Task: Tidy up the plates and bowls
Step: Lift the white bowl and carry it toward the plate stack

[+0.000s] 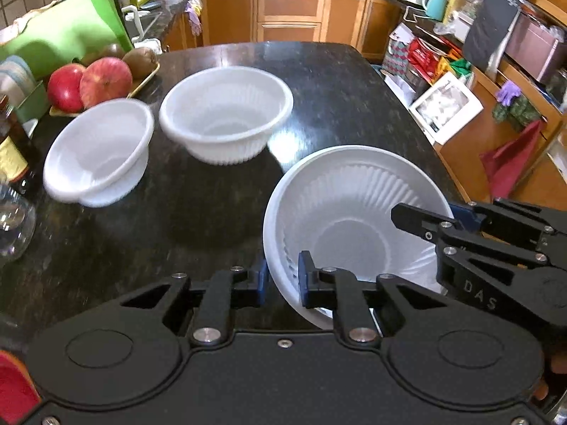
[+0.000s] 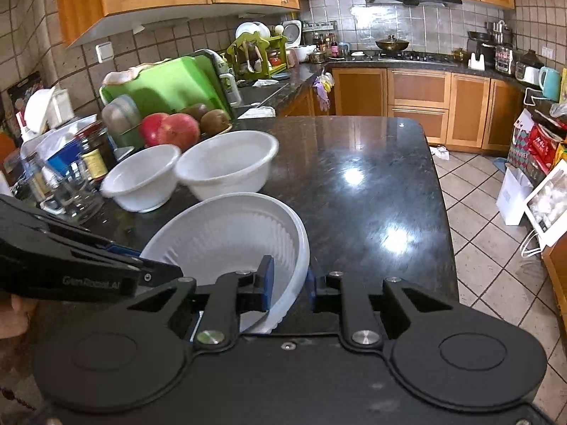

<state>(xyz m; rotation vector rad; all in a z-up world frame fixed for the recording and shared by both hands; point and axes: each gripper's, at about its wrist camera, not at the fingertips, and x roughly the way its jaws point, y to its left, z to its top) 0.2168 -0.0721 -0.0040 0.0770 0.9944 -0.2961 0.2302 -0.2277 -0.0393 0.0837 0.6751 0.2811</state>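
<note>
A white ribbed bowl [image 1: 340, 219] is held tilted over the dark stone counter [image 1: 212, 226]; it seems to be two bowls nested. My left gripper [image 1: 281, 278] is shut on its left rim. My right gripper [image 2: 288, 285] is shut on its right rim, and shows in the left wrist view [image 1: 460, 226]. The bowl fills the near middle of the right wrist view [image 2: 226, 237]. Two more white bowls stand on the counter: a ribbed one [image 1: 226, 113] [image 2: 226, 163] and a smooth one [image 1: 97, 152] [image 2: 141, 177] tilted on a white plate.
A tray of apples [image 1: 88, 85] and kiwis, a green cutting board [image 1: 67, 39], bottles [image 1: 14, 145] and glass jars [image 2: 71, 184] crowd the counter's left side. The counter's right edge [image 2: 443, 212] drops to a tiled floor with bags and boxes.
</note>
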